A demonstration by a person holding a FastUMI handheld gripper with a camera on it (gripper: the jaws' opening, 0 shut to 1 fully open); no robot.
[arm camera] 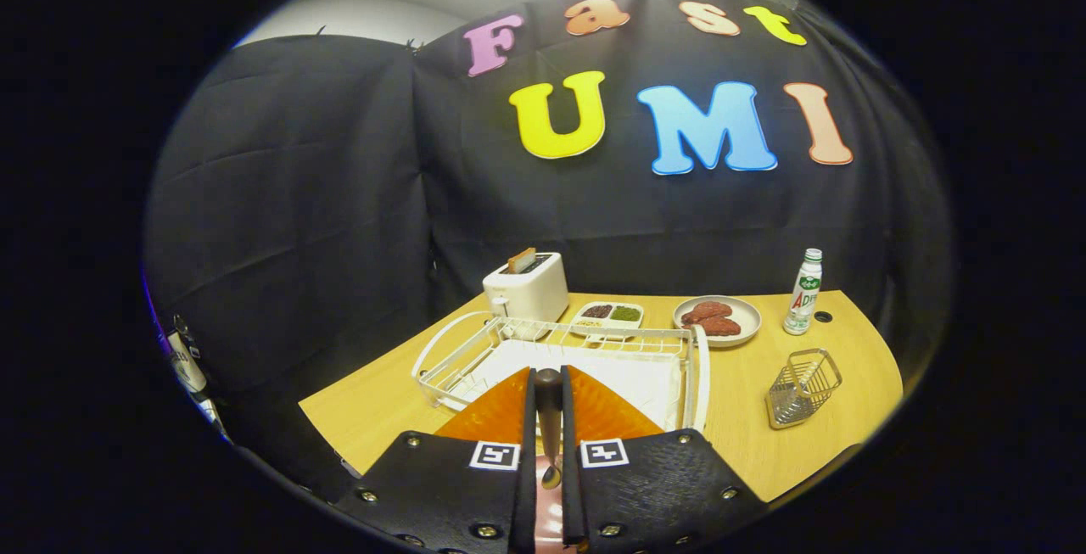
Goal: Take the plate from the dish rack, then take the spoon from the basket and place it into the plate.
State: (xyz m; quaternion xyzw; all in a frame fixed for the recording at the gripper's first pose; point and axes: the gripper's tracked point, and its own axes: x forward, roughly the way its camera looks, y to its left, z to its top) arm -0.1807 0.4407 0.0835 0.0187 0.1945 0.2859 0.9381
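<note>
My gripper [548, 377] is shut on the spoon [547, 405], whose dark handle runs along the narrow gap between the two black fingers [458, 478] and ends level with their tips. The orange plate [496, 414] lies flat right under the fingertips, showing on both sides of them, in front of the white dish rack [594, 338]. The fingers hide the plate's near part. The wire basket [802, 384] stands on the table off to the right of the rack, leaning a little, with nothing visible in it.
Beyond the rack stand a white toaster [528, 287] with a slice of bread, a small sectioned tray [607, 315], a plate of meat [717, 321] and a bottle [803, 293]. The wooden table [848, 350] ends close on the left and right.
</note>
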